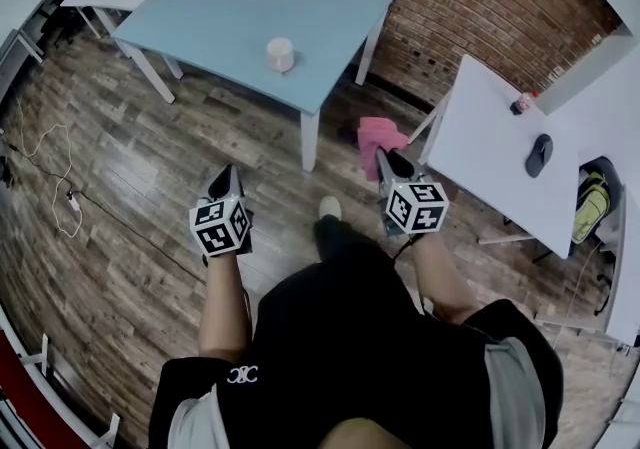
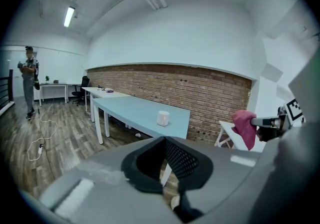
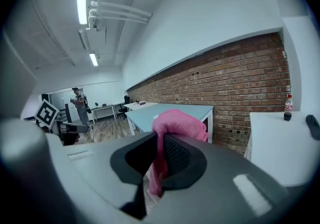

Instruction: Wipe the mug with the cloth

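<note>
Cloth (image 3: 177, 122) hangs pinched in right gripper (image 3: 161, 142), mug (image 1: 280, 54) stands on table (image 1: 215, 7).

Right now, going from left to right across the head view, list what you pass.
white cable on the floor → left gripper → mug → pink cloth → bottle → yellow-green bag

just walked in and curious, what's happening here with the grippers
A person holds a gripper in each hand. The right gripper has its jaws shut on a pink cloth; the left gripper is shut and empty. The mug sits on the blue table ahead, not yet reached.
</note>
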Action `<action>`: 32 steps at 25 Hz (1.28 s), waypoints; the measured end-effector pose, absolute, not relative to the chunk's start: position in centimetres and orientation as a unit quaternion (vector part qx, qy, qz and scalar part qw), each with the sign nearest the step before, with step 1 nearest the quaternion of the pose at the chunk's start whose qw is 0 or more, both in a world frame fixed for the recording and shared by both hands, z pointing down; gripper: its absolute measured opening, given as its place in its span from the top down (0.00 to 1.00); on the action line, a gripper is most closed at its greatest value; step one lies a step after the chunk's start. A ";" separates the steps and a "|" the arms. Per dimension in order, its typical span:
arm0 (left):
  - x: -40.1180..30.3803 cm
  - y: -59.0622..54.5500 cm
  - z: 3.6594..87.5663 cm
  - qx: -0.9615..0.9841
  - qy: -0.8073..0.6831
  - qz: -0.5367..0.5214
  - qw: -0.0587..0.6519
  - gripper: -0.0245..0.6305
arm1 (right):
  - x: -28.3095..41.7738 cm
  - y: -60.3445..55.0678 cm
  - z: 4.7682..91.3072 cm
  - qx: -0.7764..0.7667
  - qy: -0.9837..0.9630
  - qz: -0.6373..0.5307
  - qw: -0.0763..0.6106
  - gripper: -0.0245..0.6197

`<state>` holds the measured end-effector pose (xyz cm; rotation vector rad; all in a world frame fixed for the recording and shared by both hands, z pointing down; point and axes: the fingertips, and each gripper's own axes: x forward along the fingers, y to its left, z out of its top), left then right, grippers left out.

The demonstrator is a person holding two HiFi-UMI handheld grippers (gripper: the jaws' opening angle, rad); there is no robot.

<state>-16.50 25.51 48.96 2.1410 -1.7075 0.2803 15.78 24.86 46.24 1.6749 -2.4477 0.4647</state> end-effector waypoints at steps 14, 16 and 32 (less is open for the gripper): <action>-16.3 14.1 49.6 0.769 -0.603 0.114 0.182 0.96 | 14.3 12.7 47.6 0.545 -0.821 0.154 0.071 0.90; -15.9 11.8 49.8 0.771 -0.599 0.118 0.181 0.96 | 14.2 10.3 47.5 0.543 -0.822 0.153 0.073 0.90; -10.7 -2.3 53.5 0.782 -0.560 0.175 0.208 0.96 | 10.8 -4.1 51.2 0.470 -0.850 0.186 0.152 0.90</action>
